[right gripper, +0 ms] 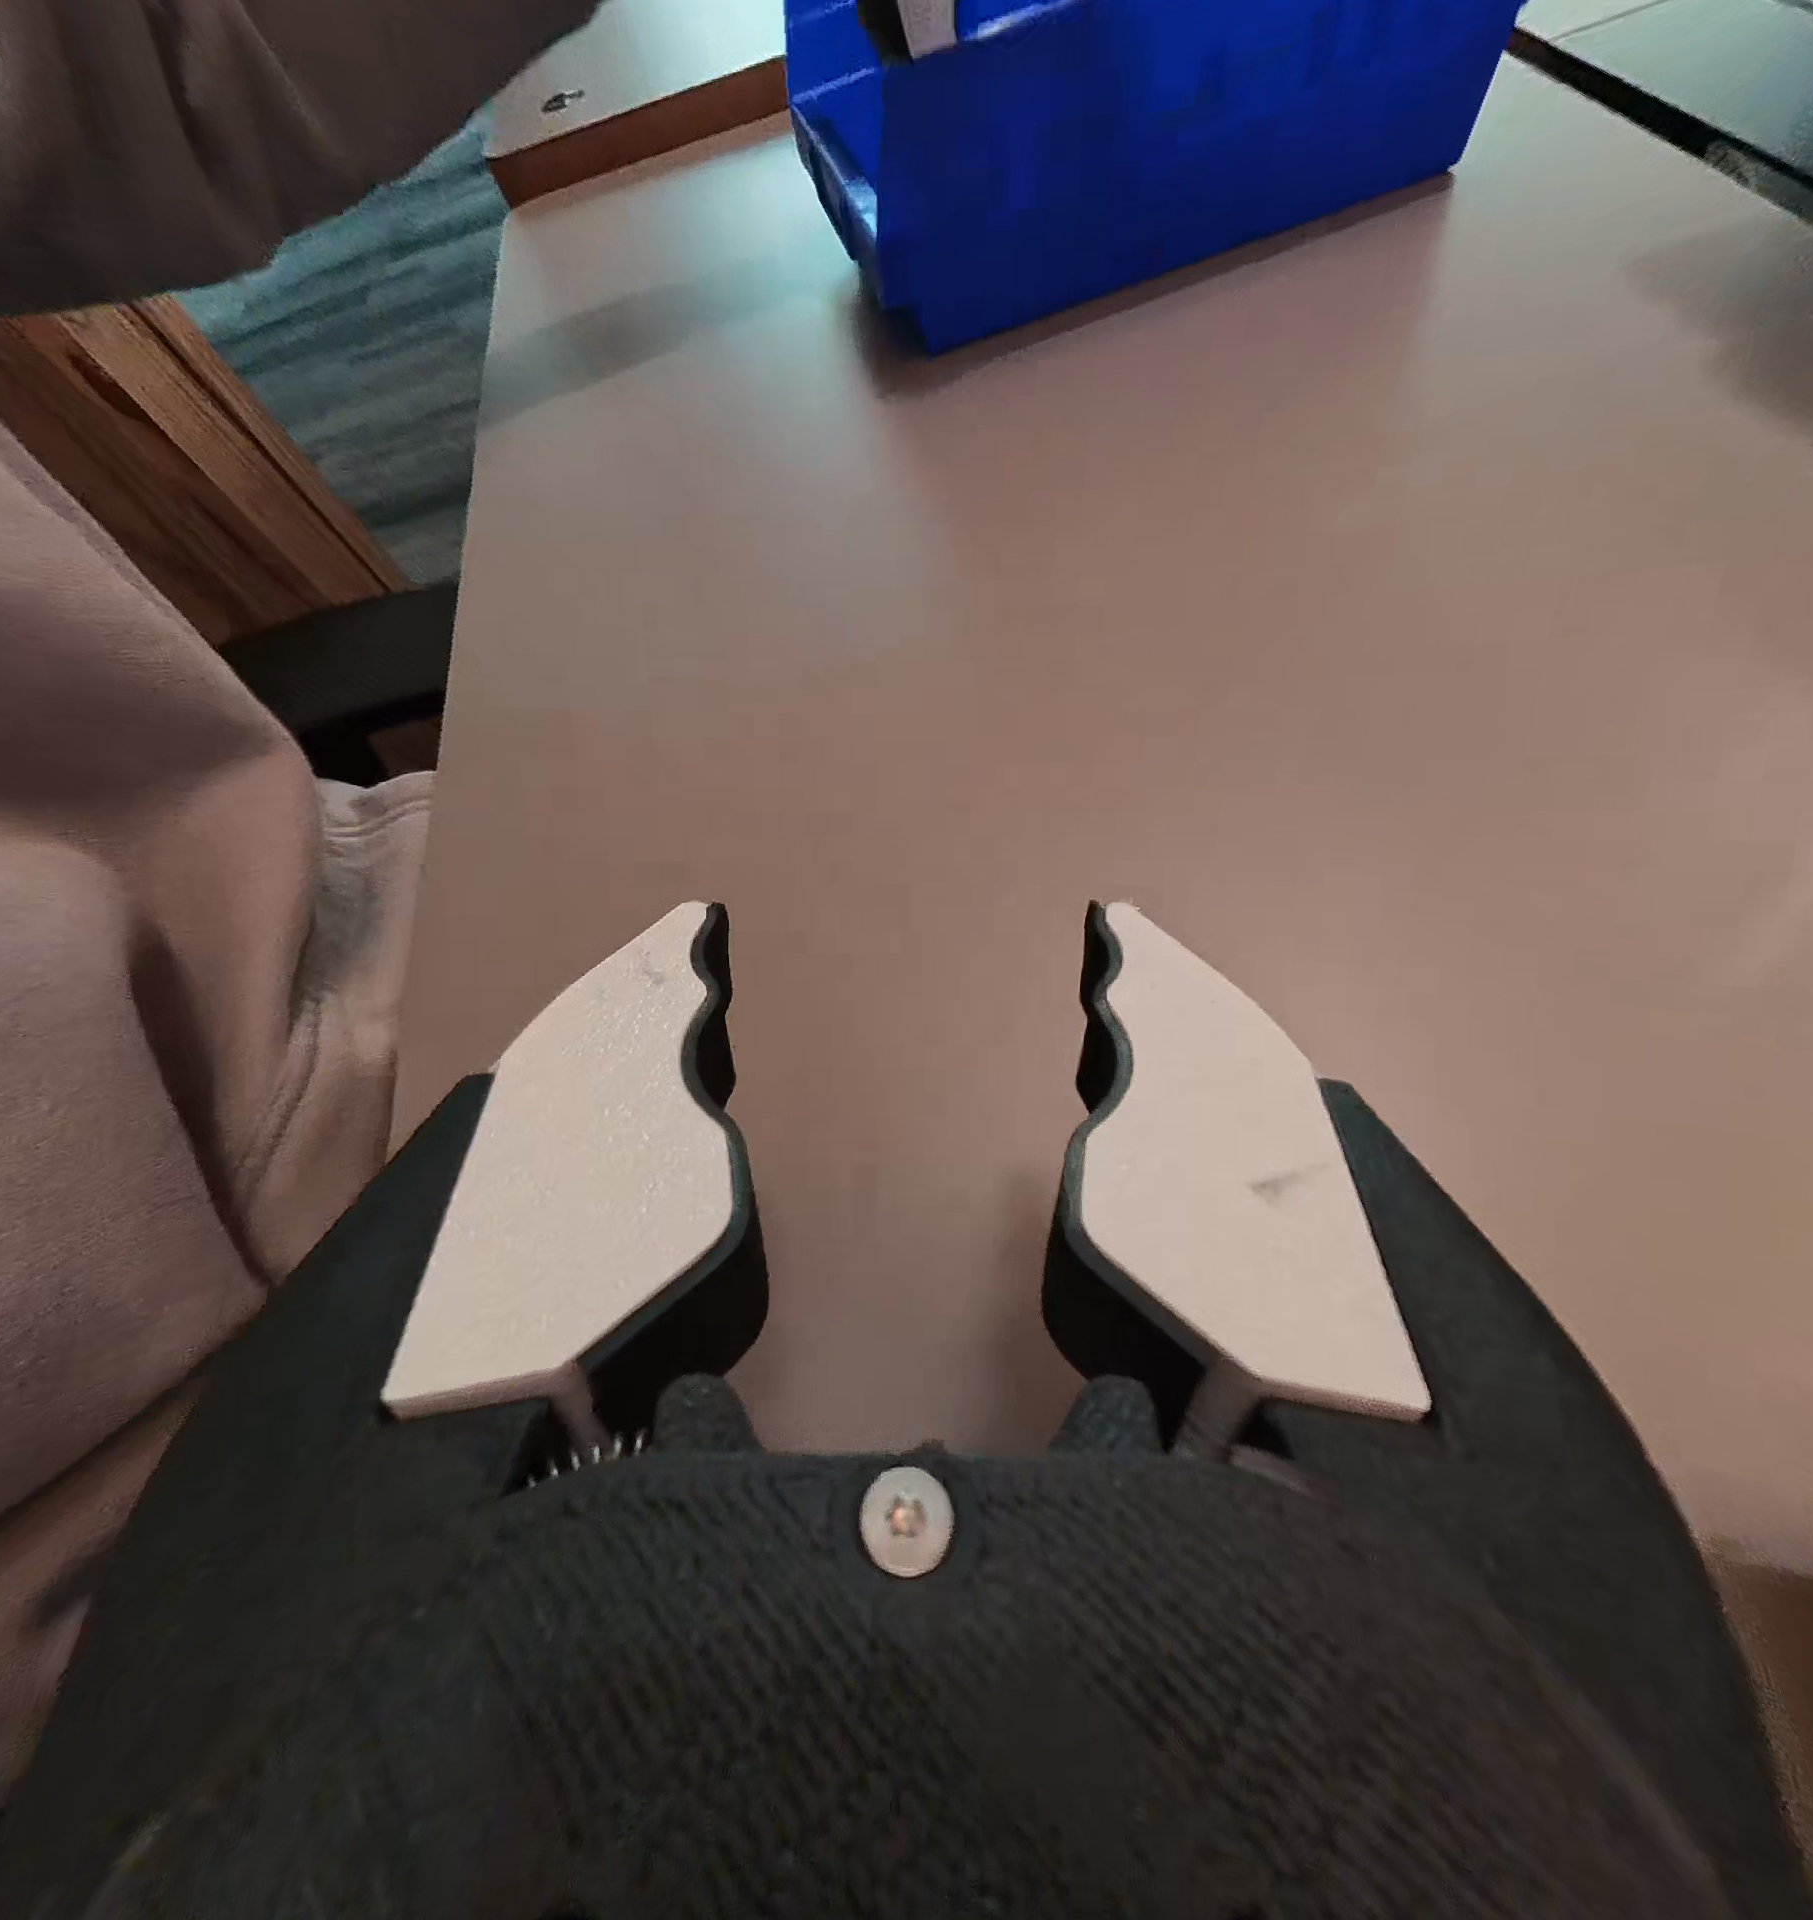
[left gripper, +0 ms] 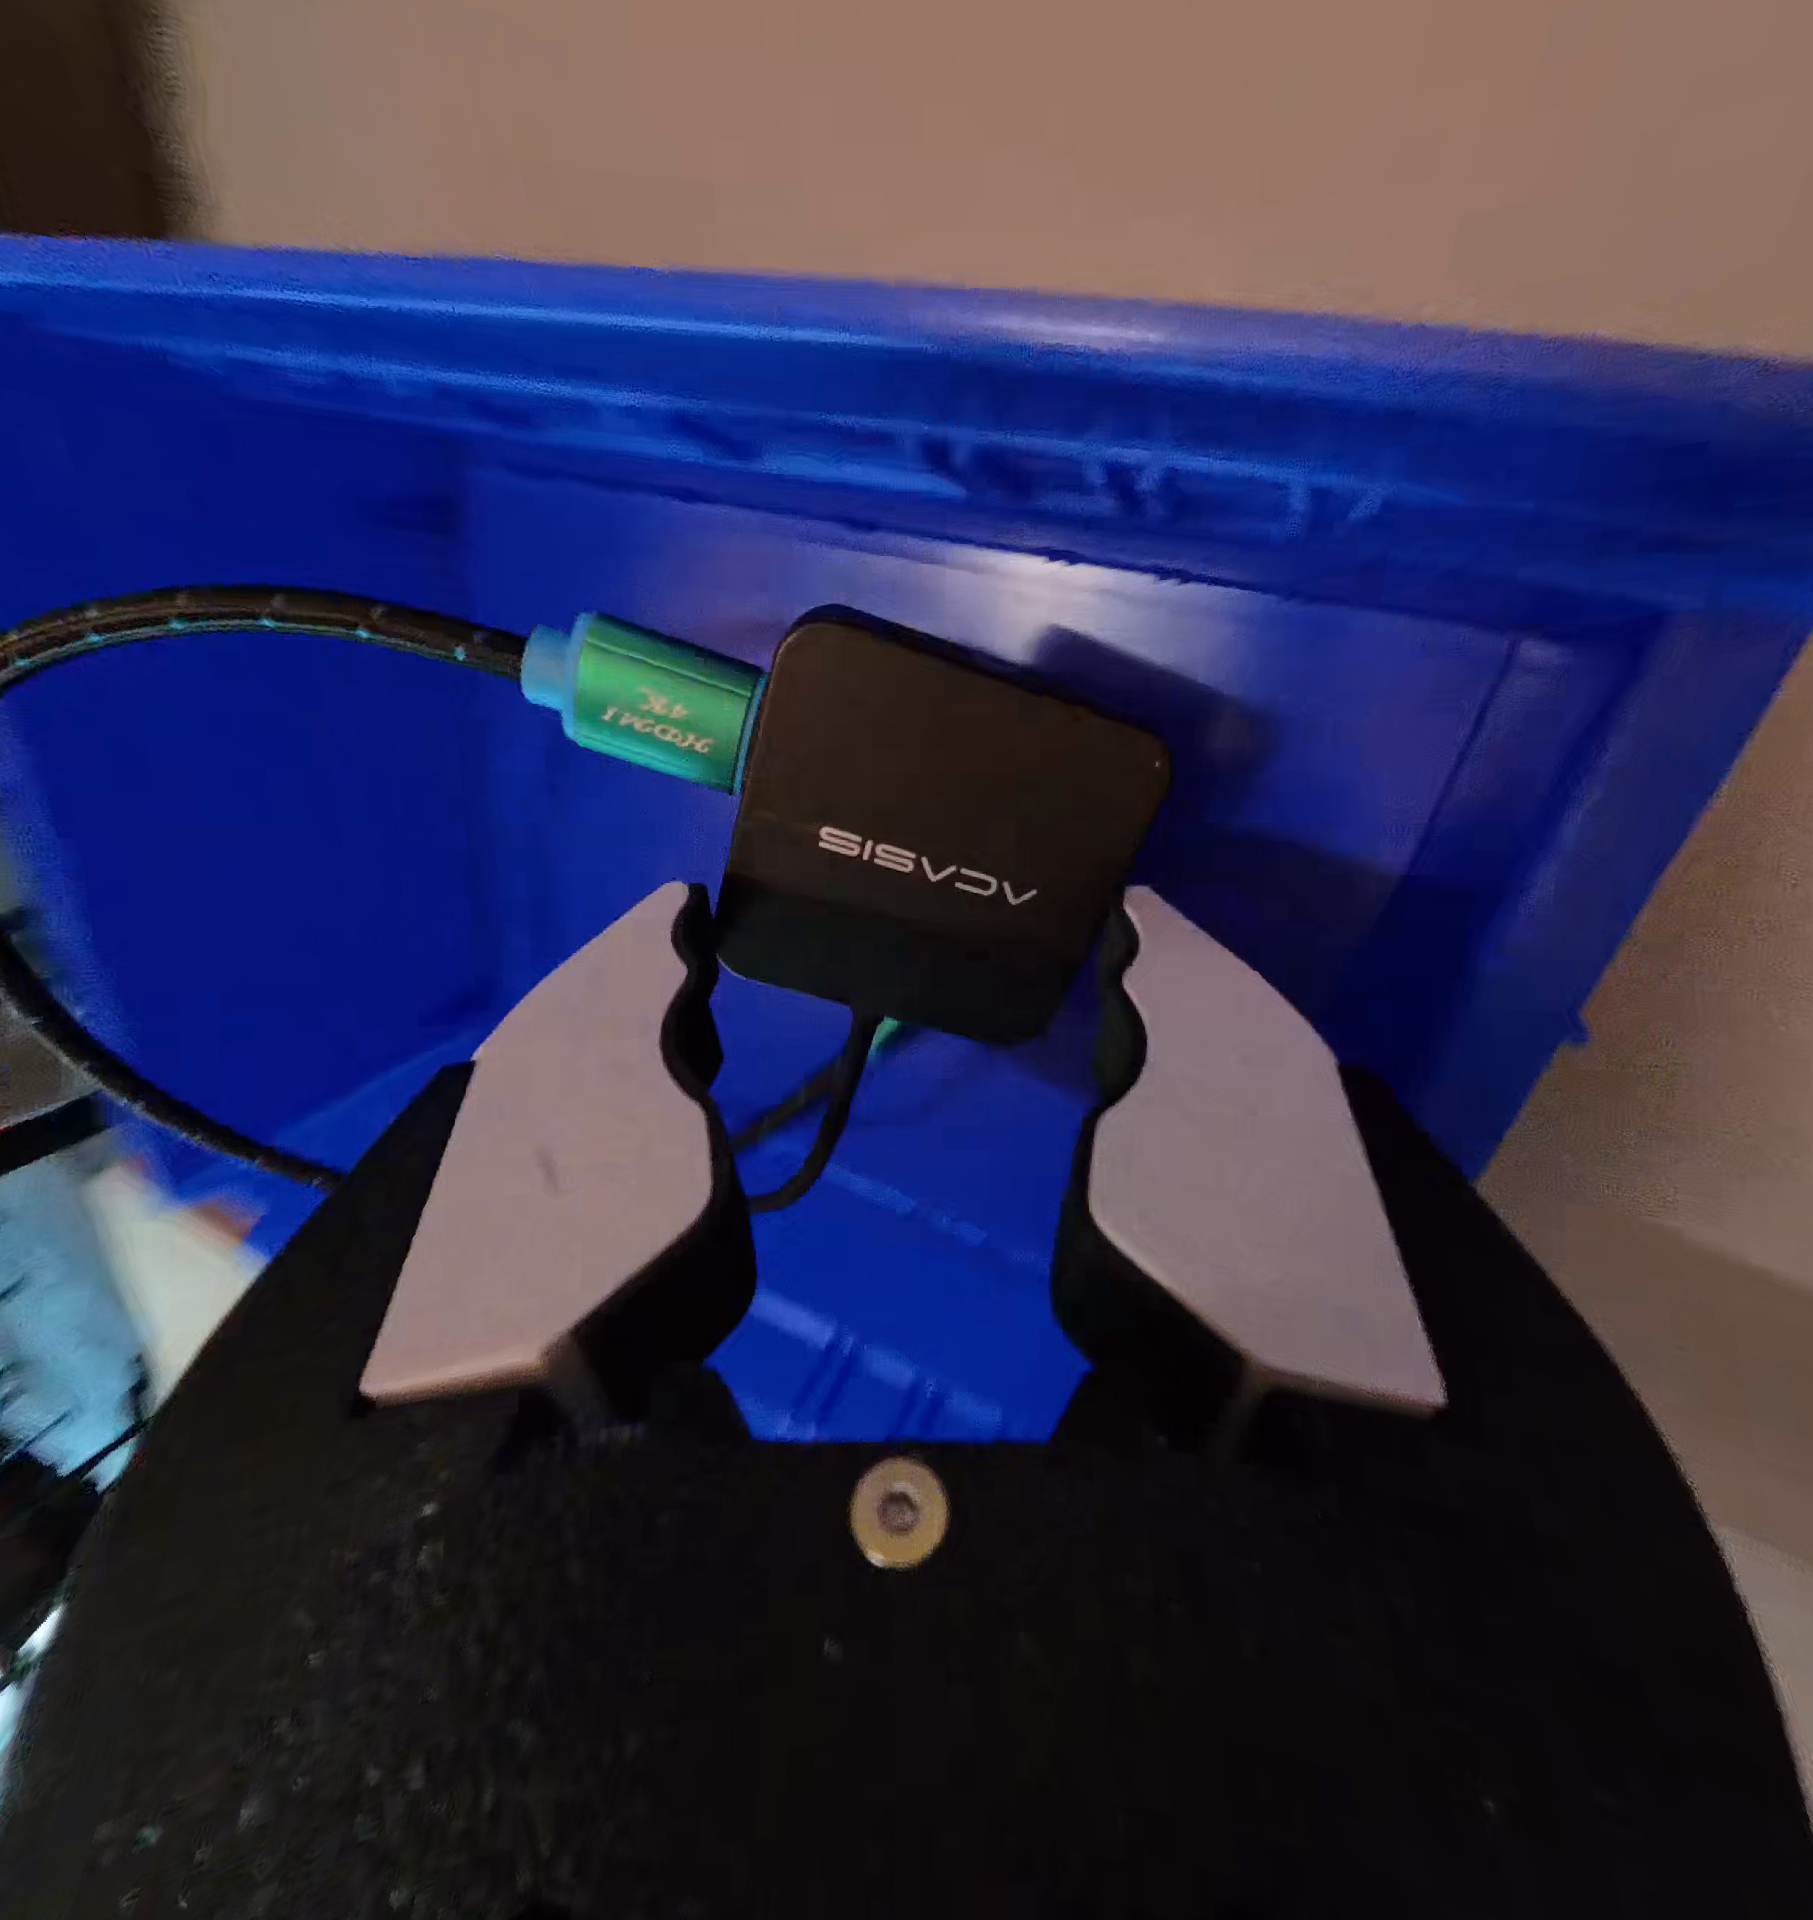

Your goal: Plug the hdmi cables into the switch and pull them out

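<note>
In the left wrist view a black square switch [left gripper: 943,831] hangs inside a blue bin [left gripper: 881,416]. My left gripper [left gripper: 907,914] holds the switch's near end between its two fingertips. A green HDMI plug [left gripper: 663,712] sits in the switch's left side, and its black braided cable [left gripper: 71,831] loops off to the left. A second thin cable [left gripper: 819,1132] hangs below the switch. My right gripper [right gripper: 907,935] is open and empty over the brown table [right gripper: 1089,675], well short of the blue bin [right gripper: 1141,187].
A person's beige sleeve [right gripper: 102,935] fills the left of the right wrist view, beside the table's left edge. A wooden cabinet [right gripper: 175,447] and teal floor lie beyond it. Blurred clutter [left gripper: 19,1351] lies left of the bin.
</note>
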